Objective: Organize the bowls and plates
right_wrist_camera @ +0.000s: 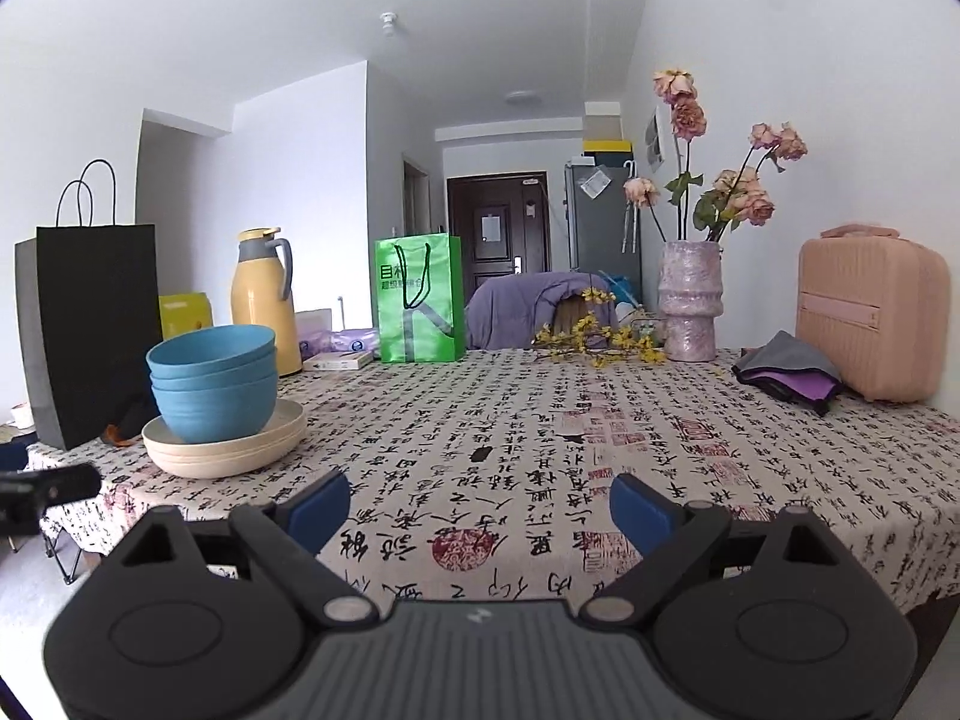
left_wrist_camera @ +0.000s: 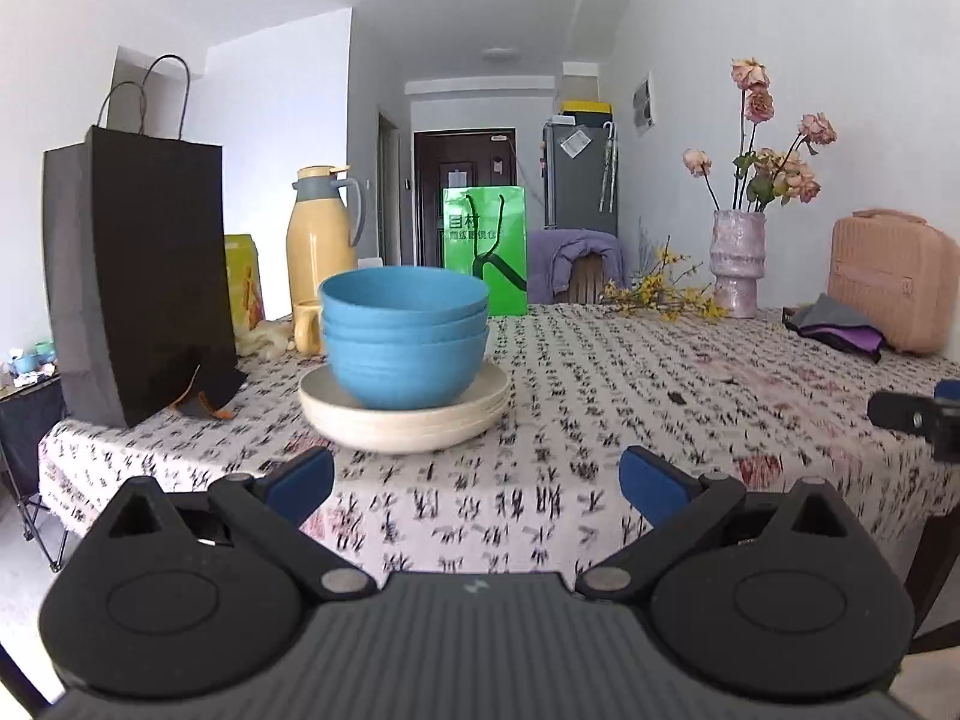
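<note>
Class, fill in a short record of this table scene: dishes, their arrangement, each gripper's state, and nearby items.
Dishes: blue bowls, cream plates
Arrangement: bowls nested, standing on the stacked plates
Surface: tablecloth printed with calligraphy
Left gripper: open, holding nothing
Right gripper: open, holding nothing
Nearby: black paper bag, yellow thermos, green bag, vase
</note>
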`<state>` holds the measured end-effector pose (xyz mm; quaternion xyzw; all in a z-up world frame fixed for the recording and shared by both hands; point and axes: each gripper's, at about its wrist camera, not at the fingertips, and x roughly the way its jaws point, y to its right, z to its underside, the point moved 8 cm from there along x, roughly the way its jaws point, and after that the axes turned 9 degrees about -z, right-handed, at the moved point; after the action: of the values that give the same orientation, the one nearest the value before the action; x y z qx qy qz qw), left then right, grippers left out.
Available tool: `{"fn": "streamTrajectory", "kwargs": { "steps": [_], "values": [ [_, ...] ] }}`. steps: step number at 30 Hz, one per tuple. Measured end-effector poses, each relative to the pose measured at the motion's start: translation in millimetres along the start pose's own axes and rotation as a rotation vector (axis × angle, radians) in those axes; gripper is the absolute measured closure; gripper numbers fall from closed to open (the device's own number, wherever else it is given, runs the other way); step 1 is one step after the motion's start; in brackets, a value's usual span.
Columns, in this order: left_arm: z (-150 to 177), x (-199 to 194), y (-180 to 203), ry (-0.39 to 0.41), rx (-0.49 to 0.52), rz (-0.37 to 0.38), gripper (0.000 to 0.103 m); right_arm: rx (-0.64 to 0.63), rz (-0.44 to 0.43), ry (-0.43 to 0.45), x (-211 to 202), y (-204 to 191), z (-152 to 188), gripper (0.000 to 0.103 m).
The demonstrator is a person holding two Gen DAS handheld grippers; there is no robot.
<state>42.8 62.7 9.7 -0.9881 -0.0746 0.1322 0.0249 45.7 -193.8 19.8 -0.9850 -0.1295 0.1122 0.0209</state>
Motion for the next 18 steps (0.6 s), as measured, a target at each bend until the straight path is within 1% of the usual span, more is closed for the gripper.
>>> {"fn": "streamTrajectory", "kwargs": {
  "steps": [2,6,10,18],
  "values": [
    [8,-6,1,-0.014,-0.002,0.019,0.0,-0.003,0.005,0.002,-3,-3,2,0.009],
    [18,-12,3,-0.011,-0.001,-0.003,0.0,-0.001,0.002,-0.012,-8,-10,11,0.01],
    [14,-20,5,0.035,-0.002,0.005,0.0,-0.01,0.015,0.017,-18,-13,12,0.01],
    [13,-24,6,0.05,-0.024,0.022,0.0,-0.006,0.014,0.026,-21,-10,11,0.01]
  ]
}}
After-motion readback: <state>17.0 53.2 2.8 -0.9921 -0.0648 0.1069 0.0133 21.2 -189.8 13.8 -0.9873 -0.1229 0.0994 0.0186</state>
